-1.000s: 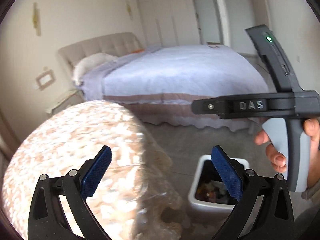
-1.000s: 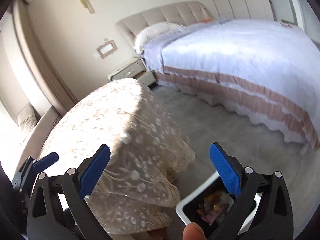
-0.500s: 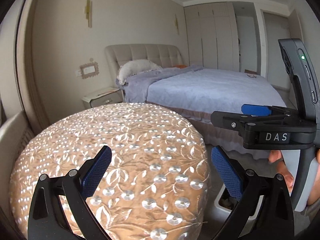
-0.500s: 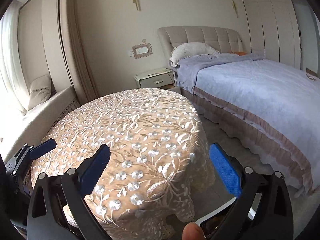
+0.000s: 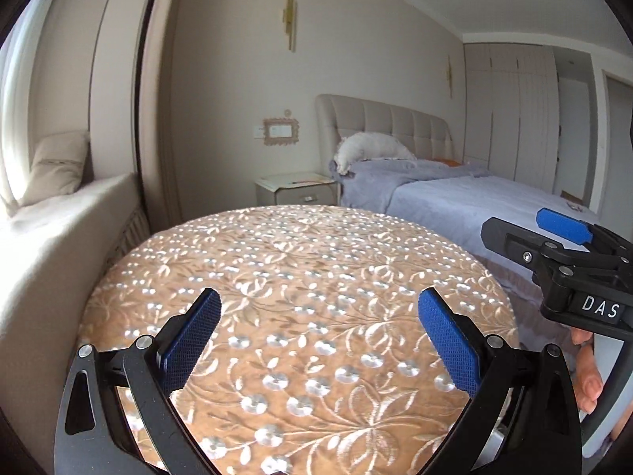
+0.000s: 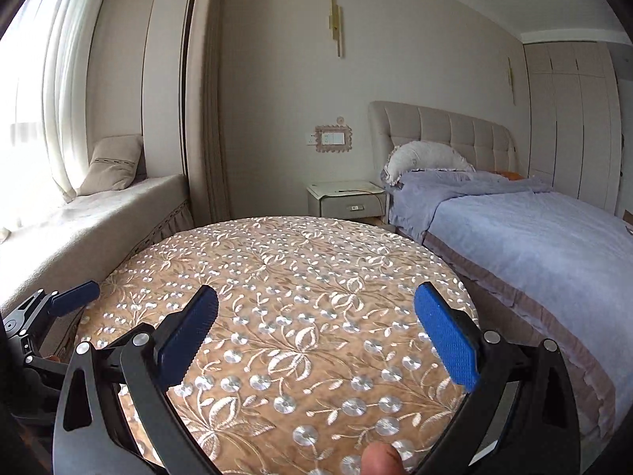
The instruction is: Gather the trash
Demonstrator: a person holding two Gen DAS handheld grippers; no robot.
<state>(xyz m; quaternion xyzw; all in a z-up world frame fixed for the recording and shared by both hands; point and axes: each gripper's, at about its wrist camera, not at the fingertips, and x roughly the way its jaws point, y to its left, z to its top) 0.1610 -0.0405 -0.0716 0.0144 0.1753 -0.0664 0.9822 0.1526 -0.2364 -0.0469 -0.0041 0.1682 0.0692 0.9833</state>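
My left gripper (image 5: 319, 338) is open and empty, held over a round table with a tan embroidered cloth (image 5: 300, 277). My right gripper (image 6: 316, 334) is also open and empty over the same table (image 6: 300, 277). The right gripper also shows at the right edge of the left wrist view (image 5: 561, 245), and one blue finger of the left gripper shows at the left edge of the right wrist view (image 6: 75, 299). No trash and no bin show in either view now.
A bed with a lilac cover (image 6: 534, 229) stands to the right of the table. A nightstand (image 6: 348, 198) stands against the far wall. A window seat with a cushion (image 6: 114, 164) runs along the left.
Both grippers have tilted up and swung left from the white bin on the floor to the table top. The bin has dropped out of view. Both stay open.
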